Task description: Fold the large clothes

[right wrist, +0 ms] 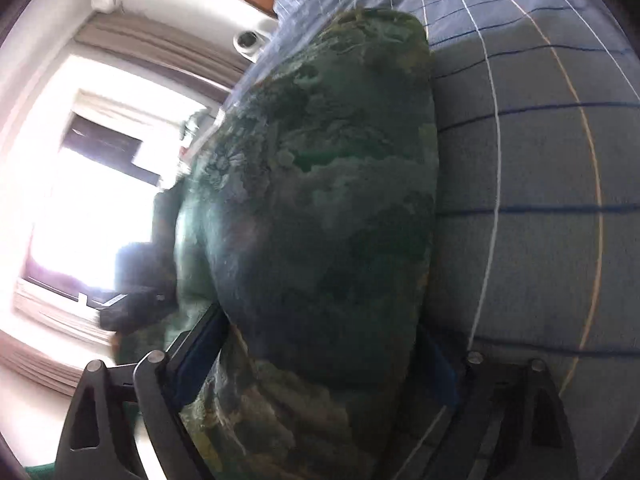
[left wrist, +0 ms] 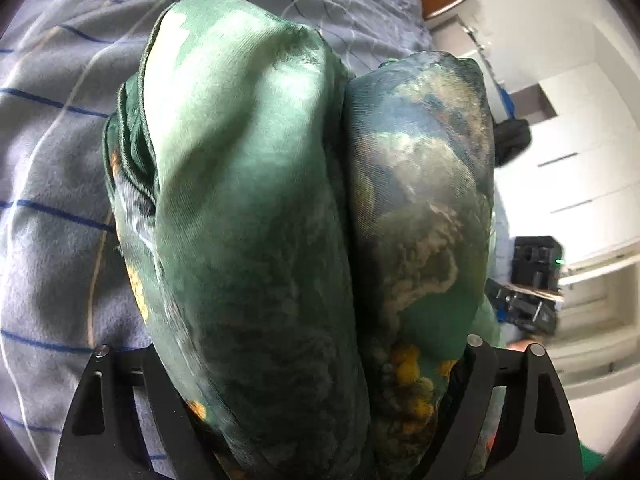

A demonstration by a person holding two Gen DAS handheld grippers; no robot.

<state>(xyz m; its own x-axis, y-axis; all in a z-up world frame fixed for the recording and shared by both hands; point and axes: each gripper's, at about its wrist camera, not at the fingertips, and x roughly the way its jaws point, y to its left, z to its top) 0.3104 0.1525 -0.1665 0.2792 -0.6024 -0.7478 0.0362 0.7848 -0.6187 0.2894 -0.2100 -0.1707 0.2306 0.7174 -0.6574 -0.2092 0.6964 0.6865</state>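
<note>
Left claw [left wrist: 320, 412]: I see it clamped on the bunched green garment [left wrist: 256, 200].
Right claw [right wrist: 320, 380]: I see it gripping the same garment [right wrist: 320, 208].
Bed [right wrist: 540, 160]: beneath.

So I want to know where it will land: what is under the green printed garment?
Under the green garment lies a grey-blue checked bedspread, seen all around it. The cloth fills both grippers, left and right. Anything directly beneath the bundle is covered.

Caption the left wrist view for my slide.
Green printed garment bunched between the left gripper fingers, over a checked bedsheet.
</note>
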